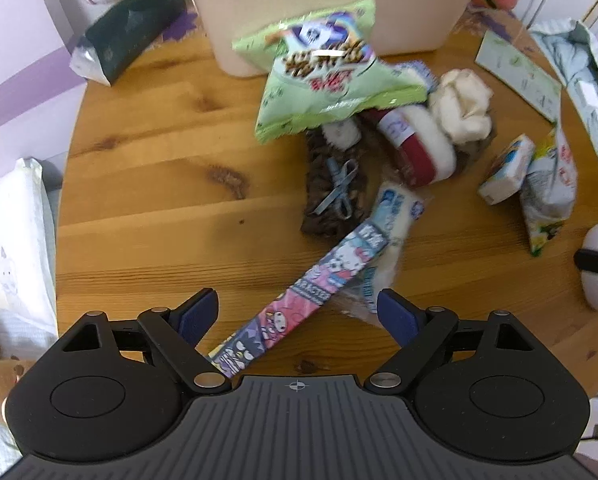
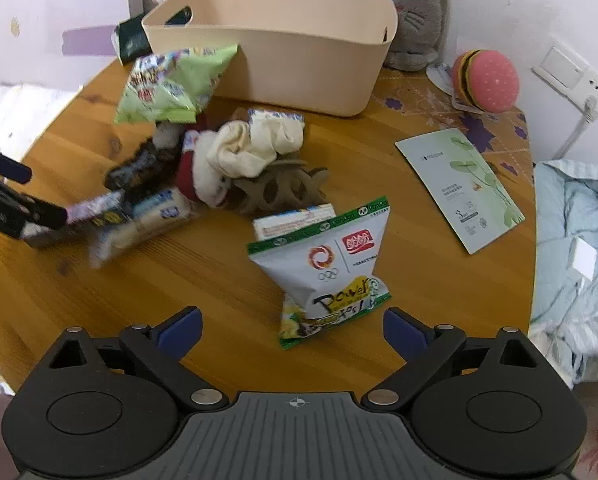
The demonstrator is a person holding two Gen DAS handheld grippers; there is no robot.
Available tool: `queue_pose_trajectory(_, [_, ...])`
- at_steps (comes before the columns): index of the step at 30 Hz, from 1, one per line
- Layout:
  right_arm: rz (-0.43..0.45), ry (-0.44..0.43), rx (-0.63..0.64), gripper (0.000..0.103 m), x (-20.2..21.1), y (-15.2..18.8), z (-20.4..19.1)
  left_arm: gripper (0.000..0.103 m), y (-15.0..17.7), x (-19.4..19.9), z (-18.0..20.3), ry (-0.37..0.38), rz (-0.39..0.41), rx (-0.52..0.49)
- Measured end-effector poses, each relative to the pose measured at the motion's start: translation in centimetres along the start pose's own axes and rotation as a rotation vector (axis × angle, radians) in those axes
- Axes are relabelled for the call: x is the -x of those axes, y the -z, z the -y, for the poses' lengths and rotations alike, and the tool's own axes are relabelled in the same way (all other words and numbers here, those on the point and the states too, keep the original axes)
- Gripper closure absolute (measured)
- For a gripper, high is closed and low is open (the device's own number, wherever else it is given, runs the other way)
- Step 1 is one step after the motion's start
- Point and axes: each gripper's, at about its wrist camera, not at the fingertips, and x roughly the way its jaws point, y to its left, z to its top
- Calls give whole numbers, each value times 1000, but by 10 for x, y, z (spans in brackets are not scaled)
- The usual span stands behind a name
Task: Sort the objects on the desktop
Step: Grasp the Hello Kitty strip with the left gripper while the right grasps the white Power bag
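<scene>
A pile of small objects lies on the round wooden table [image 1: 147,184]. My left gripper [image 1: 297,312] is open, its jaws either side of a long cartoon-printed box [image 1: 299,288] that lies diagonally. A green snack bag [image 1: 319,76] leans on the beige bin [image 1: 299,12]. My right gripper [image 2: 291,330] is open, just short of a white and green Power snack bag [image 2: 327,272]. Cream socks [image 2: 255,146], a red and white sock [image 2: 197,176] and a brown hair claw [image 2: 279,190] lie in the middle. The left gripper also shows in the right wrist view [image 2: 15,204].
A green leaf-print sachet [image 2: 463,188] lies at the right. A burger toy [image 2: 485,80] and a grey cat plush [image 2: 403,8] stand behind the bin [image 2: 283,40]. A dark green pouch [image 1: 127,36] lies at the far left. Light blue cloth [image 2: 575,264] is off the table's right edge.
</scene>
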Motion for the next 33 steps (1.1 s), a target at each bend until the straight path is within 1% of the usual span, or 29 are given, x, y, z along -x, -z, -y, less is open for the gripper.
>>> queue_pose_trajectory(2, [-8,13,18,7,-9,1,4,21,1,-7,-2,0,-10,-19])
queue_pose_trajectory(4, [-13,23,30,8,-18,2,7,24,2,-13,-4,7,-17,-32])
queue_pose_trajectory(9, [17,34,64,12,-31,2,12,26,5,-24,-6,7,-28,-61])
queue_pose_trajectory(12, [43,50,106,13,-38,2,12,29,7,-29,-4,11,-16,-76])
queue_pose_trajectory(15, [65,73,146,16,-46,1,13,39,8,-36,-2,9,-10,-96])
queue_pose_trajectory(18, [80,77,151,20,-51,-1,16,43,10,-40,0,14,-3,-123])
queue_pose_trajectory(20, [85,67,153,25,-54,-3,17,46,12,-44,3,14,2,-145])
queue_pose_trajectory(21, [80,66,159,26,-56,-4,16,47,13,-45,4,16,7,-154])
queue_pose_trajectory(24, [74,62,175,34,-59,-2,13,53,15,-48,4,28,19,-173])
queue_pose_trajectory(26, [64,54,170,40,-61,-1,13,61,17,-50,5,38,25,-187])
queue_pose_trajectory(27, [60,45,160,40,-62,-1,13,63,18,-50,7,44,34,-198])
queue_pose_trajectory(31, [66,28,123,49,-62,2,15,74,22,-50,13,65,58,-224])
queue_pose_trajectory(32, [66,23,120,49,-62,2,14,77,23,-50,15,66,65,-233])
queue_pose_trajectory(33, [65,18,117,50,-62,3,14,79,23,-49,15,68,67,-232])
